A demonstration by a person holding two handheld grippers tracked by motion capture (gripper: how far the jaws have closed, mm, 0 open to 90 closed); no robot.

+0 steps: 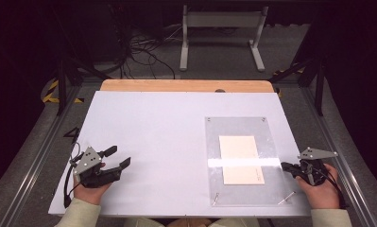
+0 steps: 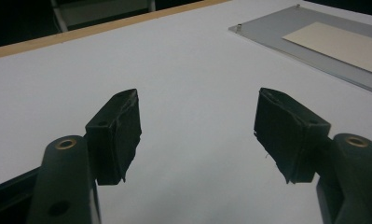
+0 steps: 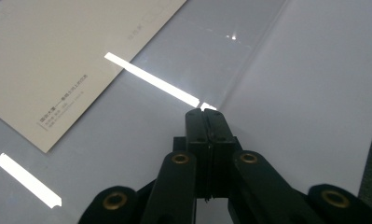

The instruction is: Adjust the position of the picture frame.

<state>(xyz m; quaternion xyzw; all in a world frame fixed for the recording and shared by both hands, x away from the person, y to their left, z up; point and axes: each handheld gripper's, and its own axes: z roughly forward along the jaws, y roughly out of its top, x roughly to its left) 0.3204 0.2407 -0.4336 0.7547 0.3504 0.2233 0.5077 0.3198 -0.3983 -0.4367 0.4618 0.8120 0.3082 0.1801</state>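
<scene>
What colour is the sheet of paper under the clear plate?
Cream paper, clearest in the high view.

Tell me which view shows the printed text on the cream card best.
The right gripper view: the cream card lies close, its small printed lines visible near one corner, though too fine to read. The high view shows the whole card under the clear sheet, text only a faint line. The left gripper view catches a plain corner.

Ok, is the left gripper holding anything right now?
No, the left gripper stands open over the bare white table, with nothing between its jaws.
</scene>
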